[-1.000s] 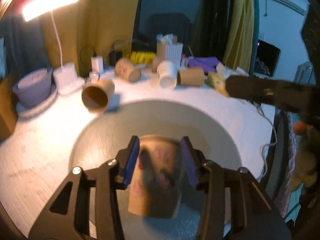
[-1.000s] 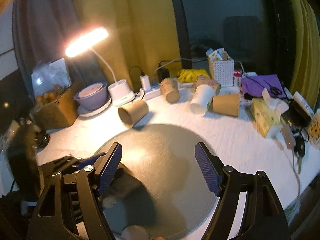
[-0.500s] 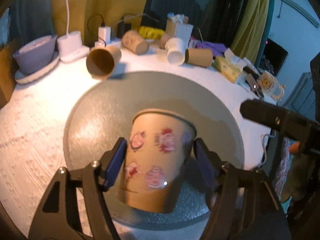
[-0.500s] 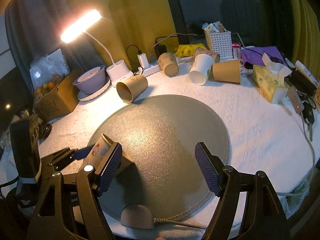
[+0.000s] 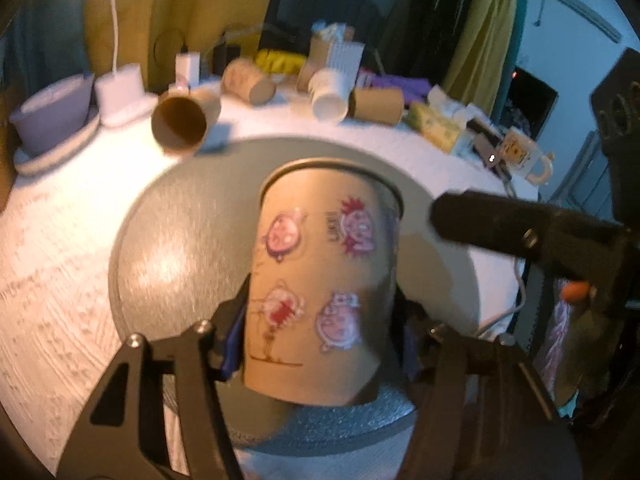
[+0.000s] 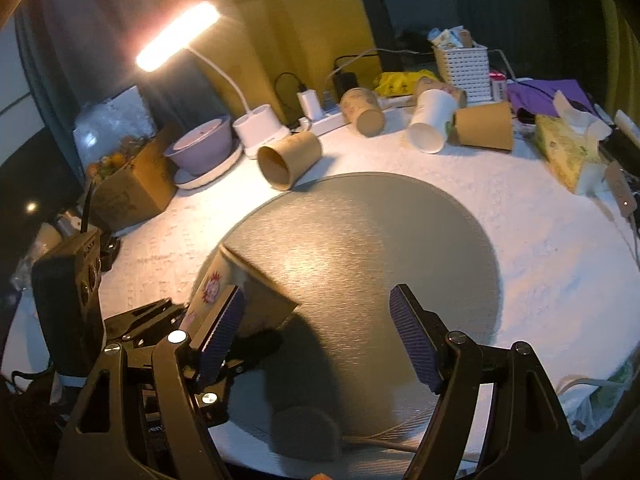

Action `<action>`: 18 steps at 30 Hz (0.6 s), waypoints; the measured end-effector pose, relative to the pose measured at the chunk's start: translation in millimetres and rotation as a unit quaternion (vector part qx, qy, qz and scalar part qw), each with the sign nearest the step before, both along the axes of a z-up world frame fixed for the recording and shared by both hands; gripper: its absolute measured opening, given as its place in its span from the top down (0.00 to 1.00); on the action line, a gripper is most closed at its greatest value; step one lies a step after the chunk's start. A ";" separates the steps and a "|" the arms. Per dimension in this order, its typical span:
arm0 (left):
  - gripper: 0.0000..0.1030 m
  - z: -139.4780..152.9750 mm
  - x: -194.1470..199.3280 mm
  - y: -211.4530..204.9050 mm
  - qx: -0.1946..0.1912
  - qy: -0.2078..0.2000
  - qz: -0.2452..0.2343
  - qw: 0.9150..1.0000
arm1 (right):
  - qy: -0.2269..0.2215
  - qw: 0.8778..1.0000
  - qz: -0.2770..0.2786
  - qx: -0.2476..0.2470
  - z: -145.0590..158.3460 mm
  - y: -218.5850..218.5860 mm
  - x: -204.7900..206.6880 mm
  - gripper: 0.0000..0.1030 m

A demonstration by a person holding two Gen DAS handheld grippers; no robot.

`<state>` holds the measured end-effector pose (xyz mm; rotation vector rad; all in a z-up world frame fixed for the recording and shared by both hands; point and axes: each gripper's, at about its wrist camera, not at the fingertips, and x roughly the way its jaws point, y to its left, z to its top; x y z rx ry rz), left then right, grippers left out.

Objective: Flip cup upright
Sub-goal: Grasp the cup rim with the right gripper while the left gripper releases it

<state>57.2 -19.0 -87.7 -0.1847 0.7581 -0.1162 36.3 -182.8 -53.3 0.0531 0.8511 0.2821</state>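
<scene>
My left gripper (image 5: 320,336) is shut on a brown paper cup with pink cartoon stickers (image 5: 320,280), gripped near its base, rim pointing away and up over the round grey mat (image 5: 180,248). In the right wrist view the same cup (image 6: 240,292) is tilted, mouth up and to the right, above the mat's left part (image 6: 380,240), with the left gripper below it. My right gripper (image 6: 320,340) is open and empty over the mat's near side; its arm (image 5: 520,232) shows at the right of the left wrist view.
Several paper cups lie on their sides at the back: a brown one (image 6: 290,160), another brown (image 6: 362,112), a white one (image 6: 430,126), a brown one (image 6: 486,126). A lit desk lamp (image 6: 178,36), purple bowl (image 6: 202,152), cardboard box (image 6: 132,188), white basket (image 6: 462,66), tissue box (image 6: 568,152).
The left gripper has lifted the sticker cup and tilted it from lying flat toward upright, rim rising. The right gripper stayed open and drew slightly back.
</scene>
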 end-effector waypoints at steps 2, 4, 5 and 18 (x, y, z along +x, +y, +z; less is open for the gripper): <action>0.42 6.8 -4.4 -3.6 0.004 -0.028 -0.005 1.000 | 0.001 1.000 0.006 0.014 4.2 1.6 -1.9 0.24; 0.42 9.9 -7.1 -8.9 0.013 -0.049 -0.010 0.999 | -0.006 1.000 0.012 0.027 12.4 4.2 -5.5 0.24; 0.42 11.1 -9.2 -10.3 0.009 -0.059 -0.014 0.998 | -0.008 0.999 0.015 0.032 15.4 5.1 -6.8 0.24; 0.41 39.1 -46.9 -28.4 0.006 -0.214 -0.074 0.974 | -0.004 0.991 0.041 0.126 34.3 5.2 -14.6 0.18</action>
